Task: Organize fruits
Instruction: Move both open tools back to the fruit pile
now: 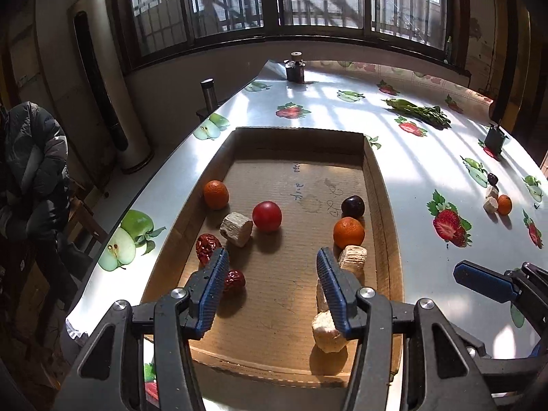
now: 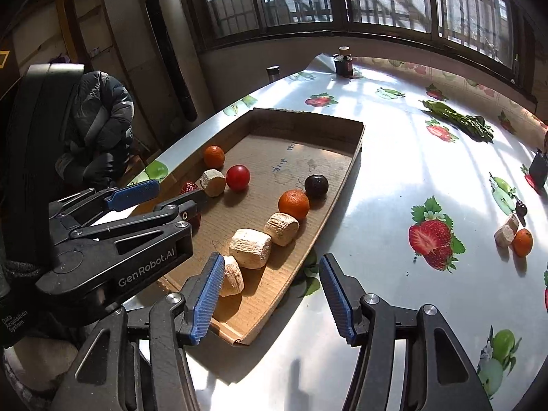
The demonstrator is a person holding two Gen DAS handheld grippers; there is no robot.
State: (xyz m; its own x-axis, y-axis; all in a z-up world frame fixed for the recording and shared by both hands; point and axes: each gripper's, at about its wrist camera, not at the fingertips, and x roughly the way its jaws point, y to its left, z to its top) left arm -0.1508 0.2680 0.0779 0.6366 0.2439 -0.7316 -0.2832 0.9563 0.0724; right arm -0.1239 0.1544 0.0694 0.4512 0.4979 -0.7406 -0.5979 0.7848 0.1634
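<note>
Shallow brown cardboard tray [image 1: 383, 205] on counter [image 1: 411, 157], loaded.
Holds two oranges [image 1: 348, 232], red tomato [image 1: 267, 216], dark plum [image 1: 353, 206], red dates [image 1: 207, 248], pale cut chunks [image 1: 236, 229]; both grippers' jaws open, empty.

- Left gripper [image 1: 272, 275] above near end of cardboard tray [image 1: 385, 205], jaws apart, nothing between pads.
- In tray: orange [image 1: 215, 194] by left wall, red tomato [image 1: 267, 216] mid-floor, beige chunk [image 1: 236, 229] touching tomato's left side.
- Two red dates [image 1: 208, 248] near left wall, nearer end, partly behind left finger.
- Dark plum [image 1: 353, 206] and second orange [image 1: 348, 232] by right wall; pale chunks [image 1: 352, 257] lined up nearer along that wall.
- Right gripper's blue pad [image 1: 483, 282] right of tray, over fruit-print tablecloth [image 1: 342, 109].
- Right of tray, well apart: small orange, chunks, dark fruit [image 1: 496, 197]; greens [image 1: 418, 111] beyond far right corner.
</note>
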